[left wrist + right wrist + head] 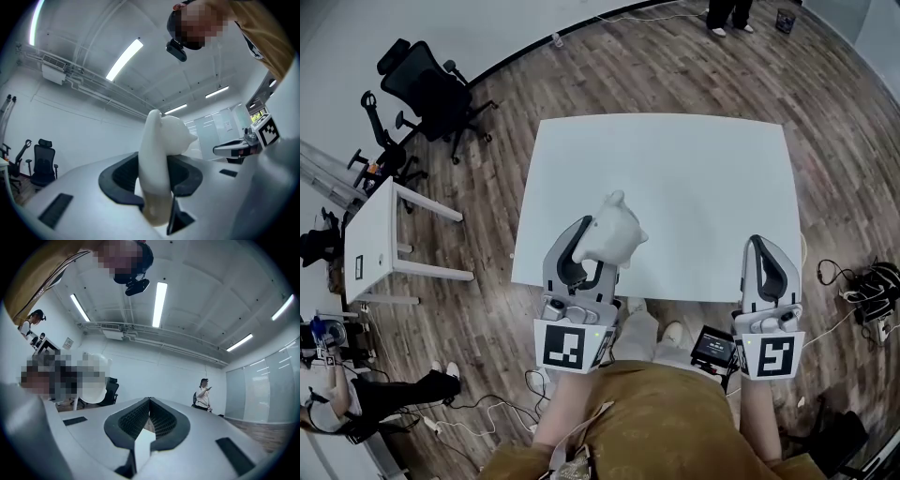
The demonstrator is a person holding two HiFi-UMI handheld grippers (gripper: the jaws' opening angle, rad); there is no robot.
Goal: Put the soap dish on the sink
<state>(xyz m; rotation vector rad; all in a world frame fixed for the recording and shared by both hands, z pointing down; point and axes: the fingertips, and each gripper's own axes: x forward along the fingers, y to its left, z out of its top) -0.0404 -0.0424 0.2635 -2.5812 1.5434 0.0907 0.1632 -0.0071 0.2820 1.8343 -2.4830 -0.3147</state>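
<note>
In the head view a white, animal-shaped soap dish [614,234] is clamped upright in my left gripper [598,247], just over the near edge of the white table [675,178]. The left gripper view shows the soap dish [161,145] standing on edge between the dark pads [117,176], which press on its sides. My right gripper [763,247] hovers at the table's near right edge, its jaws together and nothing between them. In the right gripper view the right gripper [149,414] shows its pads meeting. The soap dish [96,380] appears at the left there. No sink shows in any view.
Black office chairs [431,89] stand at the far left on the wooden floor. A small white side table [380,248] is at the left. Cables and a small device [712,345] lie near my feet. A person [203,395] stands far off.
</note>
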